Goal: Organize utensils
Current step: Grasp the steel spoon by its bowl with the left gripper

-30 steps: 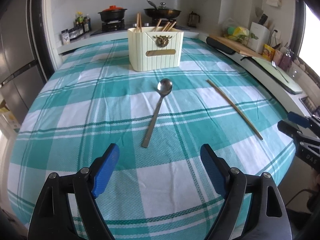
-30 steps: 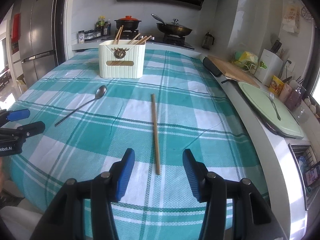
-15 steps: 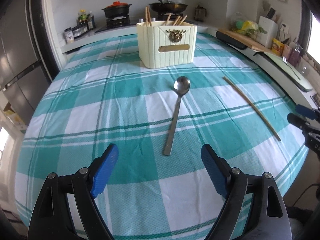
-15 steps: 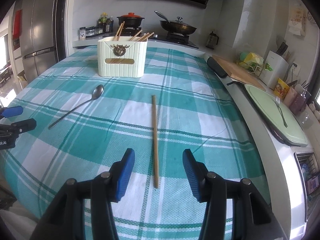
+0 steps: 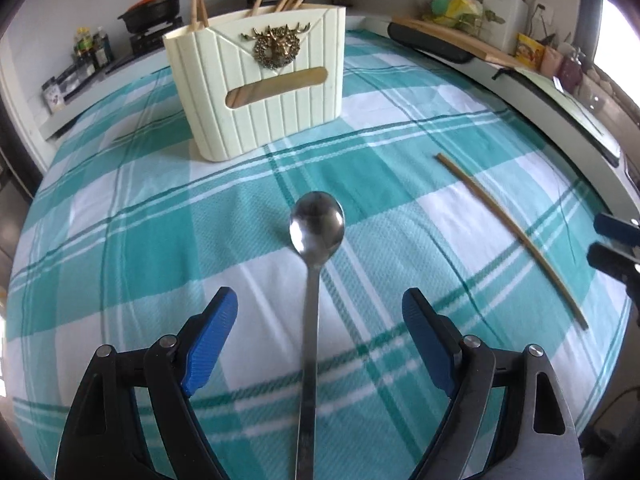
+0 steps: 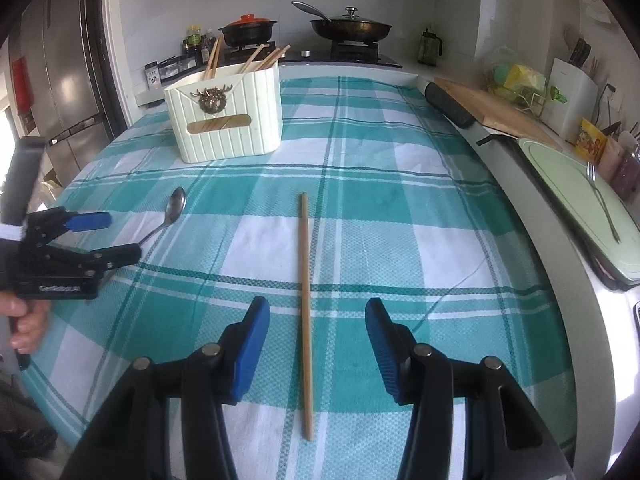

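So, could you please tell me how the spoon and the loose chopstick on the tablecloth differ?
The spoon is shiny metal with a rounded bowl; the chopstick is plain pale wood, straight and thin throughout. The spoon lies between the open fingers of the left gripper, the chopstick between those of the right gripper. Both lie flat on the checked tablecloth, ungripped, pointing roughly toward the cream holder.

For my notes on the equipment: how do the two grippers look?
The left gripper and the right gripper look alike: black linkage arms with silver pivot pins and blue ribbed pads. The left gripper's black body carries small white lettering, too small to read.
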